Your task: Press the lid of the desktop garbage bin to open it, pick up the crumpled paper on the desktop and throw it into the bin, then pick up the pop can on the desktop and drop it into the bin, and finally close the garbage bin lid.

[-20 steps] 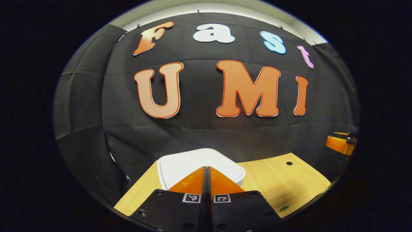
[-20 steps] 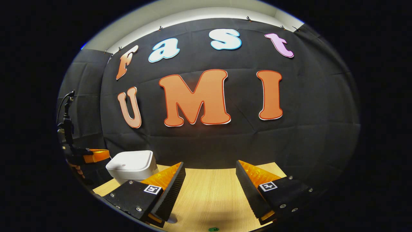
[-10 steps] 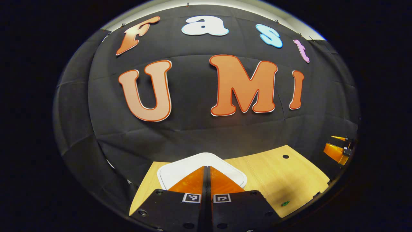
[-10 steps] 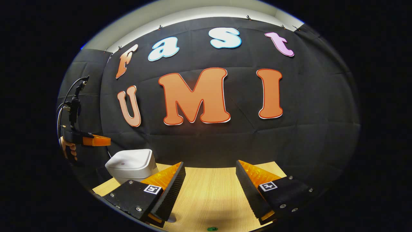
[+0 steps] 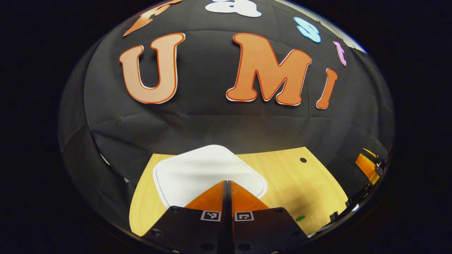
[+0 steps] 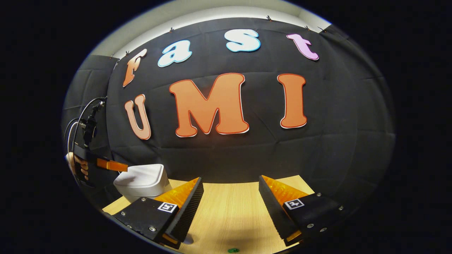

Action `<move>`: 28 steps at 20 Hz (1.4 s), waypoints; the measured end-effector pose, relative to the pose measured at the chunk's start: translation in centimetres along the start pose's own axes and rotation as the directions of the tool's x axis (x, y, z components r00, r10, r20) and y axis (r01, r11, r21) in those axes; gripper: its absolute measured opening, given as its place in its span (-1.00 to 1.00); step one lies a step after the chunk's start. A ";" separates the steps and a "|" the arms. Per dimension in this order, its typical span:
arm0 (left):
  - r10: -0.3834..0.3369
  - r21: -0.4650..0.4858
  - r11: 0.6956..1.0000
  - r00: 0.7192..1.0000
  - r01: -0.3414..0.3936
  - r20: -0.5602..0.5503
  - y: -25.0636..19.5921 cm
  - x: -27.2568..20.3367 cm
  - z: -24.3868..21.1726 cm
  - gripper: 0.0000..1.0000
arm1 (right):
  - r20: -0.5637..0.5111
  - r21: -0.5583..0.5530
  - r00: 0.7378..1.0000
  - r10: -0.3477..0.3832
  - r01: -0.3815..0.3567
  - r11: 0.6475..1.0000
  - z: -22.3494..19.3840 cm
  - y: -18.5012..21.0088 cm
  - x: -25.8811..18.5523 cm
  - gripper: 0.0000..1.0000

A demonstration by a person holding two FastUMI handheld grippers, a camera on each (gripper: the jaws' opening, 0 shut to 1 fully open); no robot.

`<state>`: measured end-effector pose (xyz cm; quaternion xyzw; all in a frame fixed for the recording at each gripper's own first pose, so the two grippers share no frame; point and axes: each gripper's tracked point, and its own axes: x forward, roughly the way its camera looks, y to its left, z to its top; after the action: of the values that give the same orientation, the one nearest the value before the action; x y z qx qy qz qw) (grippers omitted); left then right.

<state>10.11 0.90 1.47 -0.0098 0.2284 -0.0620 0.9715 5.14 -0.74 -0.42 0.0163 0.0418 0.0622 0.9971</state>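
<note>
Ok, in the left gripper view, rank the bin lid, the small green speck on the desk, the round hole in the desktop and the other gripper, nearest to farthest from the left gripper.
1. Bin lid: right under the left gripper, straight ahead.
2. Green speck: on the desk, to the right.
3. Round hole: near the desk's far right corner.
4. Right gripper: beyond the desk's right edge.

Our left gripper [image 5: 226,183] has its jaws pressed together, tilted down above the bin lid [image 5: 197,169]. A hand [image 6: 80,167] grips it just left of that bin. Our right gripper [image 6: 231,197] holds its jaws wide apart.
</note>
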 end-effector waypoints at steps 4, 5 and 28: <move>0.018 -0.013 1.000 0.999 -0.019 -0.042 1.2 0.6 -1.7 -1.00 | -0.014 -0.003 1.000 0.002 -0.002 1.000 -0.4 0.1 0.2 0.88; 0.020 -0.010 1.000 0.998 -0.021 -0.057 1.3 0.7 -2.4 -1.00 | -0.019 -0.004 1.000 0.003 -0.003 1.000 -0.6 0.2 0.2 0.88; 0.102 0.038 0.993 0.975 -0.112 0.196 0.9 -4.5 1.8 -0.99 | 0.027 -0.068 0.997 0.071 -0.069 0.995 1.0 2.3 -1.2 0.89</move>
<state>7.00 2.34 5.05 0.0201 0.1314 -0.0140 0.9910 3.71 1.41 0.77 -0.0145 0.0245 0.0982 0.9948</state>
